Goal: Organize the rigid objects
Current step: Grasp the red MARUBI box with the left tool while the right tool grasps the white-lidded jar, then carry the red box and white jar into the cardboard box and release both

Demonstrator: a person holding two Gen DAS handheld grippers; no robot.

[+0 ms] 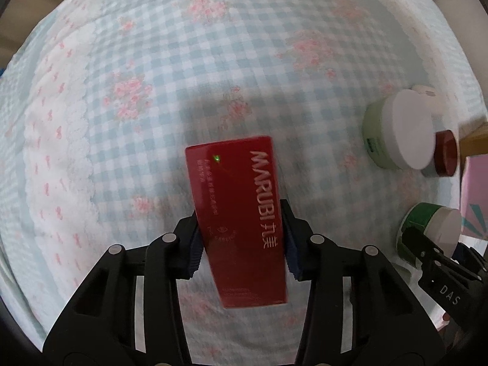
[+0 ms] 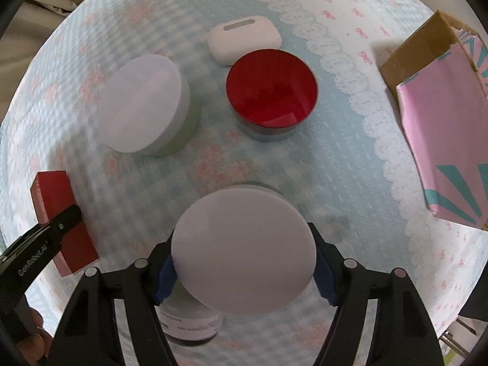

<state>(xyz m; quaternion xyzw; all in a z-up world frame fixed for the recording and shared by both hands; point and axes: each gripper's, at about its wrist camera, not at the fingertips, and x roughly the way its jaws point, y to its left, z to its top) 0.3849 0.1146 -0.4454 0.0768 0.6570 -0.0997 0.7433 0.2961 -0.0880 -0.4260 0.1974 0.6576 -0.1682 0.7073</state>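
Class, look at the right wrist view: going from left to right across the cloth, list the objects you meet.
Red box → pale green jar with white lid → white-lidded jar in the right gripper → red-lidded jar → pink cardboard box.

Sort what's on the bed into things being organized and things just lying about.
In the job:
- red box, gripped by the left gripper
- dark green jar with white lid, between the pads of the right gripper
- pale green jar
- red-lidded jar
- white case
- pink cardboard box, probably the container

Lying about:
- checked bedspread
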